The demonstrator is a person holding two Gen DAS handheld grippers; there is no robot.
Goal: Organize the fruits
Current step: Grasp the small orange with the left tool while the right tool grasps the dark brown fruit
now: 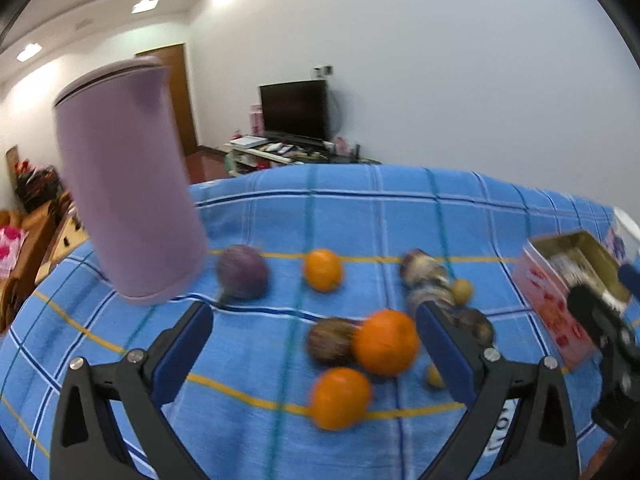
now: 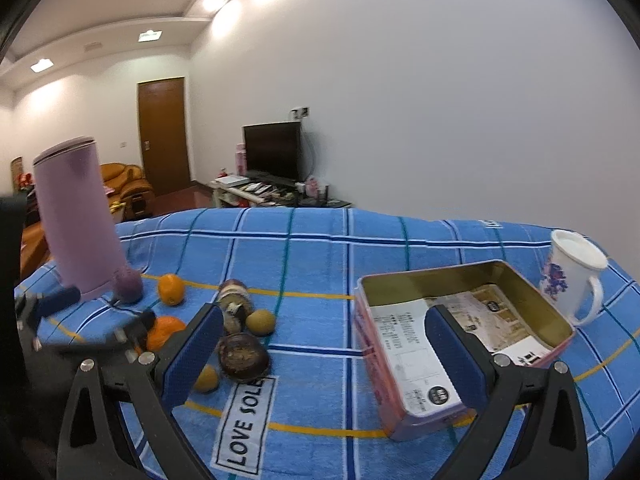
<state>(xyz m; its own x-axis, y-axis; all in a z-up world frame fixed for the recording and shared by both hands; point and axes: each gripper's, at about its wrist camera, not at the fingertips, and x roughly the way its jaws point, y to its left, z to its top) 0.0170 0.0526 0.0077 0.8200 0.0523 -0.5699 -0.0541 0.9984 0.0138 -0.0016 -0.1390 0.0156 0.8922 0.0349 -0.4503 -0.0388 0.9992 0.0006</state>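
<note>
Both my tongs gape wide and hold nothing: my left gripper hangs over the oranges mid-cloth near the purple jug, my right gripper beside the open tin toward the tablecloth's right edge.

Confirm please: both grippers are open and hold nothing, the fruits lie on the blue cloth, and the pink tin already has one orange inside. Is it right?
One detail is wrong: the pink tin has no orange inside. The right wrist view shows only printed paper in it. The oranges lie on the blue cloth with the other fruits, and the left gripper and right gripper are open and empty.
</note>
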